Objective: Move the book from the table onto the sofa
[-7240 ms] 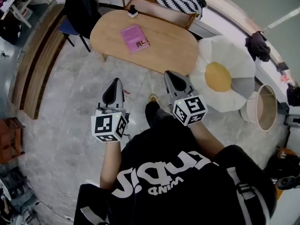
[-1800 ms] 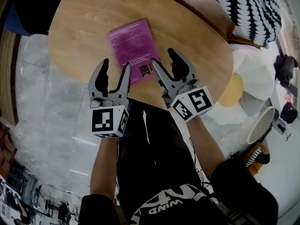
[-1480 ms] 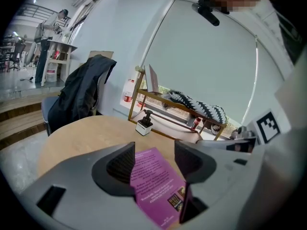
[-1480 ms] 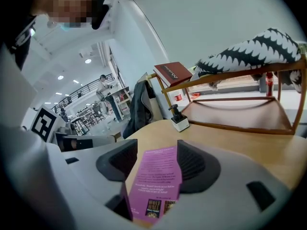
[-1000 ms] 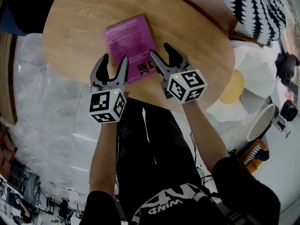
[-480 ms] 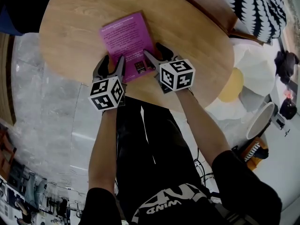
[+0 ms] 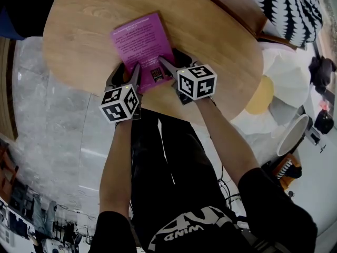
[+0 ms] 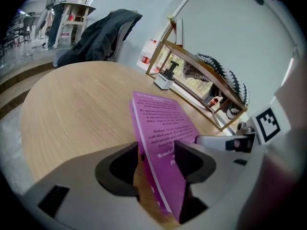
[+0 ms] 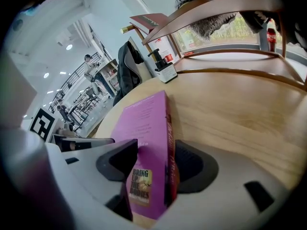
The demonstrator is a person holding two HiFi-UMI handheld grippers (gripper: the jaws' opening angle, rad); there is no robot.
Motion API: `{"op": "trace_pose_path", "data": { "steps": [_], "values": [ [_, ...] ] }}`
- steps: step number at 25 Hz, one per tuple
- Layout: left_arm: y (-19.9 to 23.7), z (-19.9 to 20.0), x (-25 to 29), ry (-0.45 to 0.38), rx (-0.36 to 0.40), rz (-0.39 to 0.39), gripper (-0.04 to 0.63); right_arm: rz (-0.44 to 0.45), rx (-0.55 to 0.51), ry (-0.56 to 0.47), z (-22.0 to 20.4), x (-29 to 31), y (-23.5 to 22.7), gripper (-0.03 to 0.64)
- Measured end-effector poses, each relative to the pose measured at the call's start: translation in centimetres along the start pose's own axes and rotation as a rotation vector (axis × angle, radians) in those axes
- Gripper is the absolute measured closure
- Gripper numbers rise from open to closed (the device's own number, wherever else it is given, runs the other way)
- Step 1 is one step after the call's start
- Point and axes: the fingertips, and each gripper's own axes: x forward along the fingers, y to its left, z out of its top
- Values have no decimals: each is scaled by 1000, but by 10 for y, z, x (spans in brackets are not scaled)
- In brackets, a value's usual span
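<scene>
Lifting the purple book (image 7: 141, 42), at the near edge of the table (image 7: 210, 41), evenly and level, left gripper (image 7: 125, 71) and right gripper (image 7: 171, 60) each clenched on a near corner.

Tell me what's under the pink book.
The wooden table lies under the book. At its near edge, the left gripper and right gripper each clamp it, one jaw underneath. Anything beneath its middle is covered.

Paper-covered book (image 7: 141, 38): smooth, faint sheen. Bench (image 7: 221, 41): pale wood, fine grain, matt. Left gripper (image 8: 156, 147): grey matt plastic, fingers (image 8: 120, 166) darker. Floor (image 7: 58, 130): glossy marbled stone. Far-right throw (image 7: 287, 4): soft cloth.
</scene>
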Motion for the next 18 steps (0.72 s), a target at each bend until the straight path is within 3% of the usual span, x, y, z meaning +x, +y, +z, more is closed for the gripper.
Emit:
{"op": "trace_pose_path", "data": {
  "steps": [18],
  "values": [
    [-9,-6,8,26,-41,-44,360,3,12,-14,-1,3,1,384]
  ]
}}
